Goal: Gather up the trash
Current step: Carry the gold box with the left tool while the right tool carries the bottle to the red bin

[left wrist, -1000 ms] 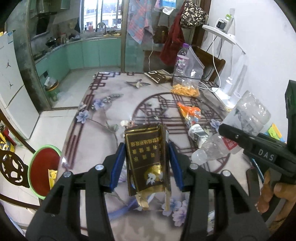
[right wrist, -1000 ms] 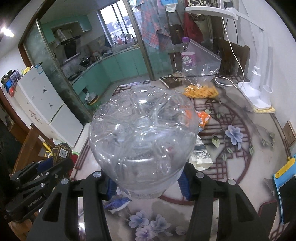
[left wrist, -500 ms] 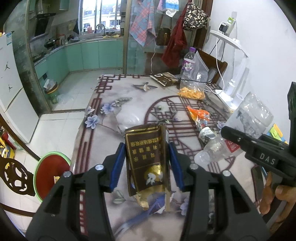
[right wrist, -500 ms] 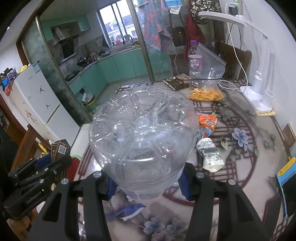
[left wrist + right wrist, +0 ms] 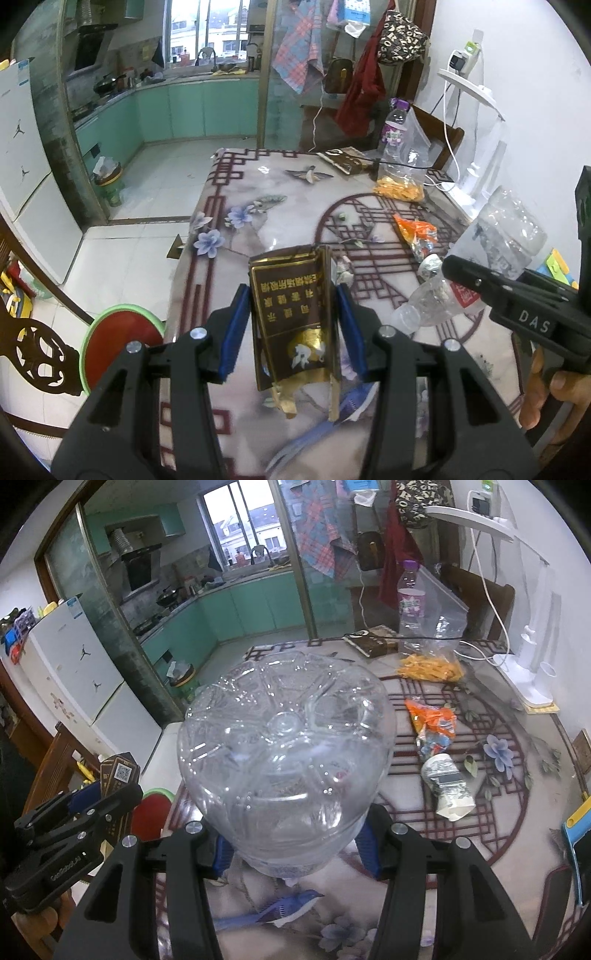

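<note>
crumpled brown-gold packet [image 5: 295, 314]; clear empty plastic bottle [image 5: 284, 760], both held

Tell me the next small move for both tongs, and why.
Probably carry both loads left toward the red round bin with the green rim on the floor beside the table. The left tongs grip a flattened brown and gold carton; the right tongs grip a clear plastic bottle.
</note>
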`<state>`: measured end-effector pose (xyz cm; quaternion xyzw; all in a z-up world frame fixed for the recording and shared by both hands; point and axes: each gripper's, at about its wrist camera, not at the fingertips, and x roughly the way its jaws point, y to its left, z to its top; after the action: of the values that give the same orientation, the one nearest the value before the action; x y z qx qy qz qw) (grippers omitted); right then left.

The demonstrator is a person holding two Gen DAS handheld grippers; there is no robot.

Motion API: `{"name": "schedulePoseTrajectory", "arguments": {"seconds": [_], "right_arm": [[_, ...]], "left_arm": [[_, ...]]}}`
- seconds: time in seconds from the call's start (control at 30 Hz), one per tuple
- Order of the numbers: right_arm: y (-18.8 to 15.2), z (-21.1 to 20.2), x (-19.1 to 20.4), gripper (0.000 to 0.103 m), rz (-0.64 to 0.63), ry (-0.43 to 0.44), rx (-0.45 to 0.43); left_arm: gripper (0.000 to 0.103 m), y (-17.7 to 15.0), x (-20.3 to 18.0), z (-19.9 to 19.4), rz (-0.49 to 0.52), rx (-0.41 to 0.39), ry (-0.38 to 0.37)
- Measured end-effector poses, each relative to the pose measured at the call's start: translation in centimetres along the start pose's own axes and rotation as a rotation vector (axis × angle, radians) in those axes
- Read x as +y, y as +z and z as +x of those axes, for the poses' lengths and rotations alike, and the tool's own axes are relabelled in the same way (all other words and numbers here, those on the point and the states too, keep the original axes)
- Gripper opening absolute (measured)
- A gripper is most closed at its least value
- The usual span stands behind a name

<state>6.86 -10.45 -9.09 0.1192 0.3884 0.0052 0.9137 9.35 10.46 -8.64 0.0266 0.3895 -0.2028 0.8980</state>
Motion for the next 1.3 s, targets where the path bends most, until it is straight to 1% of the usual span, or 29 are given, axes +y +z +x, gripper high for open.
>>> {"name": "schedulePoseTrajectory", "arguments": {"seconds": [0.53, 0.83, 1.0, 1.3], "right_arm": [[0.2, 2.0, 5.8, 0.052, -0.068, 0.036, 0.021], [0.5, 3.2, 8.6, 0.052, -0.103, 0.051, 0.032], [0.6, 4.2, 10.6, 0.052, -0.128, 0.064, 0.045], [1.1, 6.6, 14.4, 0.052, -0.179, 0.115, 0.083]], "left_arm": [[0.045, -0.2, 5.4, -0.6, -0.052, -0.005, 0.023], [0.045, -0.4, 8.4, 0.3, -0.086, 0.016, 0.042], [0.045, -0.4, 10.1, 0.6, -0.099, 0.018, 0.062], [0.045, -0.6, 13.9, 0.9, -0.141, 0.032, 0.110]]}}
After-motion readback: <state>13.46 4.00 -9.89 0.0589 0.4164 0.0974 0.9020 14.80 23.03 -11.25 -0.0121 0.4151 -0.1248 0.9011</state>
